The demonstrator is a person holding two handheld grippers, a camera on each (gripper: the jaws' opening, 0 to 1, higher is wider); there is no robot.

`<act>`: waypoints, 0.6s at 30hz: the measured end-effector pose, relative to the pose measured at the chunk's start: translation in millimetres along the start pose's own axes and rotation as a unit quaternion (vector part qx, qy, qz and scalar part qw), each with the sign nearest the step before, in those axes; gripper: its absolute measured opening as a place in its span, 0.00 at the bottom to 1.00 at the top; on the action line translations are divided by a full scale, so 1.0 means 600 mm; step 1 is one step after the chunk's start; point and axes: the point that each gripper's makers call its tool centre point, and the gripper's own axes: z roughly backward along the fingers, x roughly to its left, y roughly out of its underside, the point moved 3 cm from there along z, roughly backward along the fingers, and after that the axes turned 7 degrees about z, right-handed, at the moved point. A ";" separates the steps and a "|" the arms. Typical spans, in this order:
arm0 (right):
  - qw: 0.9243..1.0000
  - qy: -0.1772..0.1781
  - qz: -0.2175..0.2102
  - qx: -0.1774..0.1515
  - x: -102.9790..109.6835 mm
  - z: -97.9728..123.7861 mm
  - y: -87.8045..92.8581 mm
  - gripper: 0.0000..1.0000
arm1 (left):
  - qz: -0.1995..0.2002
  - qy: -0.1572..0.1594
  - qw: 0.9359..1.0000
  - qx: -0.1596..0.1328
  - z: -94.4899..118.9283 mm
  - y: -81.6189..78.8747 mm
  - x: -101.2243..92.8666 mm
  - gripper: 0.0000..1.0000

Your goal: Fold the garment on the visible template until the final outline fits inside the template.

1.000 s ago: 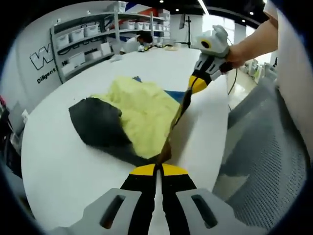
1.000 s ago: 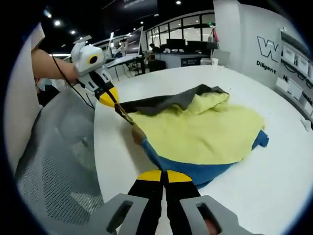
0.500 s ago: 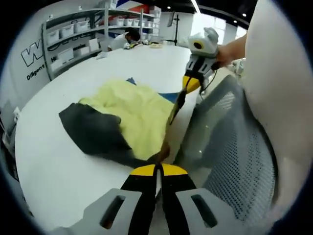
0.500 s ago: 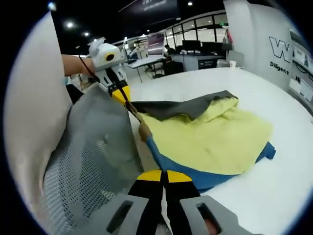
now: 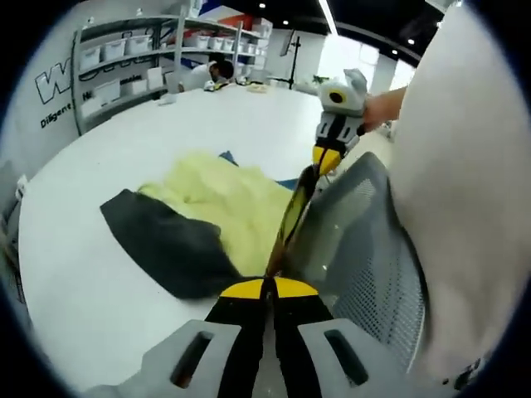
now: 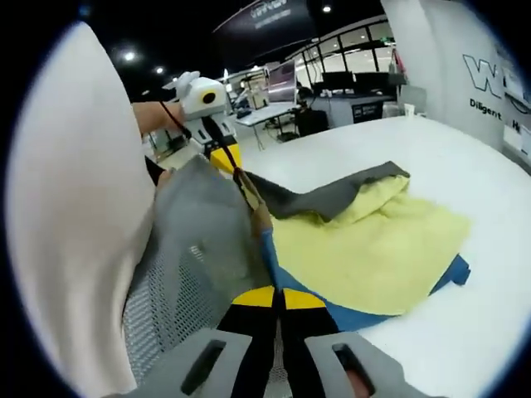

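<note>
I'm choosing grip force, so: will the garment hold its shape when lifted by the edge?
Probably not. The garment lies rumpled in soft folds, so it looks floppy. Its edge stretches taut between the left gripper and right gripper, so it likely sags once slackened.

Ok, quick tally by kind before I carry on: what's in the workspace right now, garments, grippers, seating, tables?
Garment (yellow, grey and blue panels): 1
Grippers: 2, left gripper and right gripper, both shut on the garment's edge
Mesh chair: 1
White table: 1
Total: 5
</note>
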 end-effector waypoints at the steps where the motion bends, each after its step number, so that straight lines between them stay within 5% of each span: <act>1: 1.000 0.005 0.000 -0.005 -0.007 0.002 -0.005 0.00 | 0.002 -0.003 1.000 -0.006 0.000 -0.007 0.006 0.02; 18: 0.995 0.094 0.025 -0.028 -0.215 0.018 -0.103 0.00 | -0.009 -0.051 0.995 -0.090 -0.028 -0.195 0.164 0.01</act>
